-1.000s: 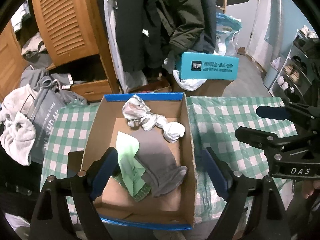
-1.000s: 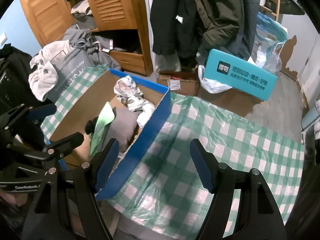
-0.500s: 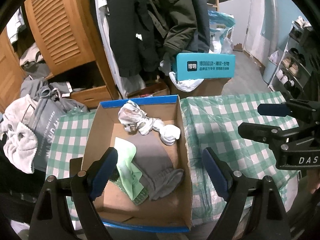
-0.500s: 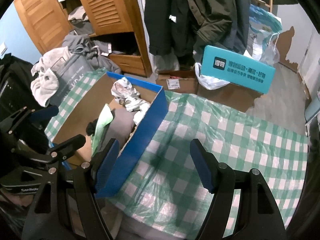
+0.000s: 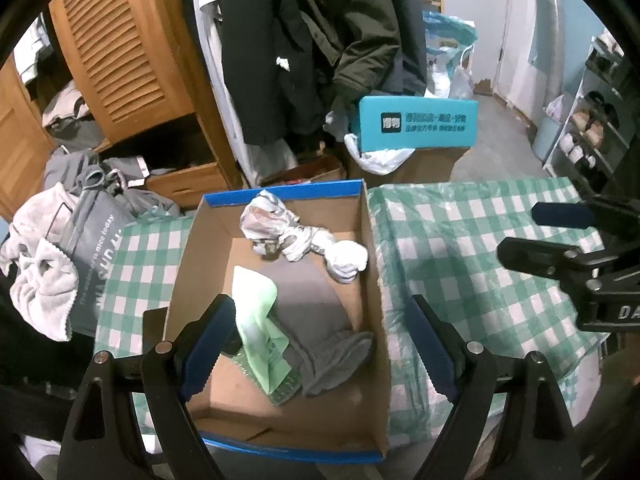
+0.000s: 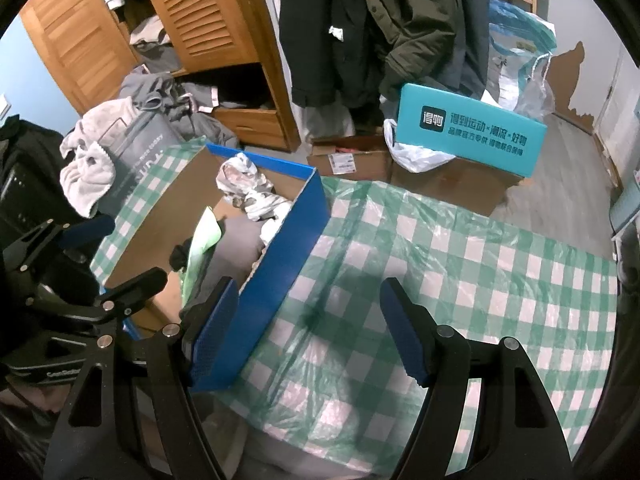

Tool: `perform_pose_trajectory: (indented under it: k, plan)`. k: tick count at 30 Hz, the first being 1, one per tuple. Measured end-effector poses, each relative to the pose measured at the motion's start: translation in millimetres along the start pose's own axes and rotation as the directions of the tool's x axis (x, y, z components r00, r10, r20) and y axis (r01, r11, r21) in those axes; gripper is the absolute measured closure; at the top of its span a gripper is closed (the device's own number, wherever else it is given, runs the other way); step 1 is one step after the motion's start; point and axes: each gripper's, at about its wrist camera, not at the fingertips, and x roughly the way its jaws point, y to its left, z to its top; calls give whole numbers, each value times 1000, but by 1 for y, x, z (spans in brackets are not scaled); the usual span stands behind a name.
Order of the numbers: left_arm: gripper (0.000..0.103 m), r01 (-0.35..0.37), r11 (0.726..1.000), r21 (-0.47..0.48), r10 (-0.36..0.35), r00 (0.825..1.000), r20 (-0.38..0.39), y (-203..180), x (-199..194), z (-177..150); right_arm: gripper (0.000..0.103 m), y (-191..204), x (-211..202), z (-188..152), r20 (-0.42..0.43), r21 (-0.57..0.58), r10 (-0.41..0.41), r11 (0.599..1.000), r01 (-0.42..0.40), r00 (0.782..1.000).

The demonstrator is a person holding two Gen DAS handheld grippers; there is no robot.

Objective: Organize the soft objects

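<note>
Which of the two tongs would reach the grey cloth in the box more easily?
Likely the left tongs: they hang open directly over the box, framing the grey cloth. The right tongs hang open over bare tablecloth beside it.

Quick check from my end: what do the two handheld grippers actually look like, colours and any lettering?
Both match: the left gripper and right gripper have black angular frames with silver screw heads and ridged blue pads lining the jaws. White lettering reading "DA", cut off, marks the right gripper's body in the left wrist view. No cables or sleeves are visible.
</note>
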Motion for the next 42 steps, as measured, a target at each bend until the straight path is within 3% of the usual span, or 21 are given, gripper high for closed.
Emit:
perform_pose_trajectory:
  k: [42]
  plan:
    - [15,18,999,-35,-19,999,-29,5,4,-9,31,2,2,-4,-19,-7,0,1000,0,1000]
